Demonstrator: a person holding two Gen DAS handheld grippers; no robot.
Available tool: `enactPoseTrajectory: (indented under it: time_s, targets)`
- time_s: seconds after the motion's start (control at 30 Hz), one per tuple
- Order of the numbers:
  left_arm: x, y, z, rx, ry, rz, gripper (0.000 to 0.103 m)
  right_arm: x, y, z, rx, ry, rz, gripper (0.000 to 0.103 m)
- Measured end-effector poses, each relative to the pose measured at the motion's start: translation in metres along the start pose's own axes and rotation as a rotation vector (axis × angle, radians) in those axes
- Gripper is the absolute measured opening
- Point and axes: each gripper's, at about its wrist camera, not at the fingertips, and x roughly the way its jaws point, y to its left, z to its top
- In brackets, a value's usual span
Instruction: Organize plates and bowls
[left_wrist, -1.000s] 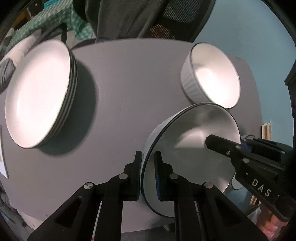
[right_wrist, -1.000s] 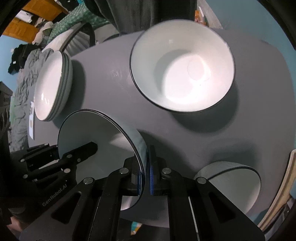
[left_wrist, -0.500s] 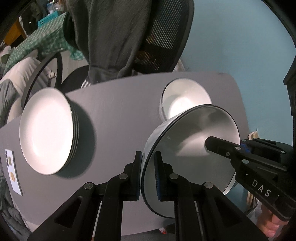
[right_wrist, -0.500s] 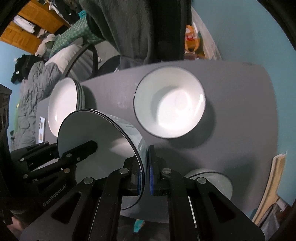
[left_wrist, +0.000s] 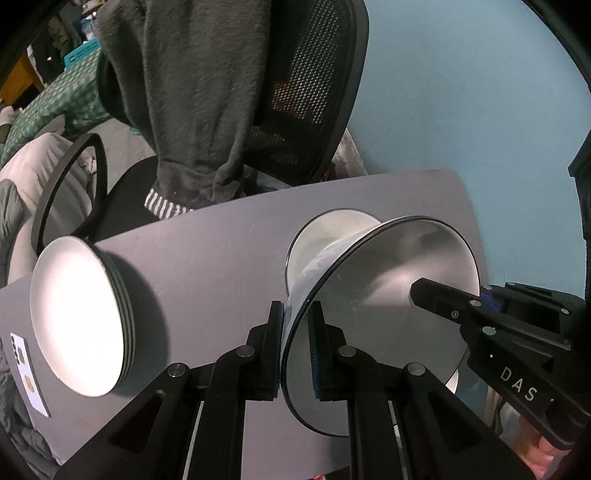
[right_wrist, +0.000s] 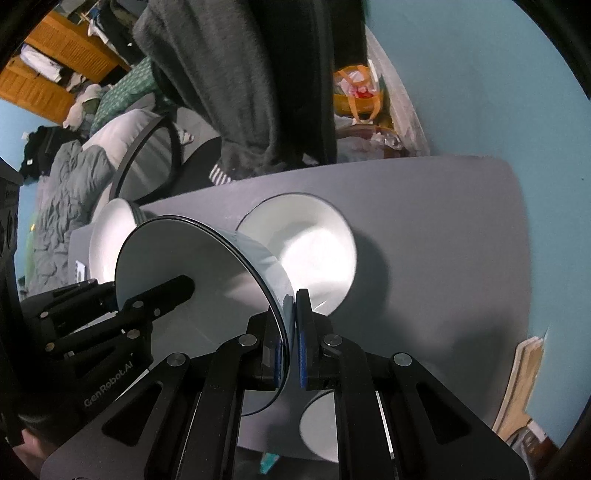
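Note:
Both grippers hold one white bowl with a dark rim (left_wrist: 391, 295), lifted above the grey table (left_wrist: 221, 254). My left gripper (left_wrist: 297, 350) is shut on its near left rim. My right gripper (right_wrist: 291, 343) is shut on the opposite rim; the bowl (right_wrist: 192, 280) fills the left of the right wrist view. A second white bowl (right_wrist: 306, 251) sits on the table behind it, also seen in the left wrist view (left_wrist: 332, 232). A stack of white plates (left_wrist: 77, 321) lies at the table's left, partly hidden in the right wrist view (right_wrist: 110, 236).
A third bowl (right_wrist: 321, 428) sits at the table's near edge under my right gripper. An office chair draped with a dark hoodie (left_wrist: 207, 92) stands behind the table. A phone (left_wrist: 26, 369) lies at the left edge. A blue wall (left_wrist: 461, 92) is at the right.
Both grippers have lifted the held bowl higher and pulled back; the table, plates and second bowl look smaller and farther. Both grips are unchanged.

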Motion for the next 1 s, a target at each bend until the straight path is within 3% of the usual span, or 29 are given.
enactPoseTrajectory:
  time_s: [0.7,1.0]
  targets:
    - [0.042,-0.004,0.020,-0.015,0.077,0.034,0.012,0.032,-0.028,0.027,0.022,0.086,-0.002,0.007]
    - [0.046,-0.012,0.020,0.045,0.073,0.081,0.012,0.038,-0.032,0.029,0.025,0.103,-0.019,0.007]
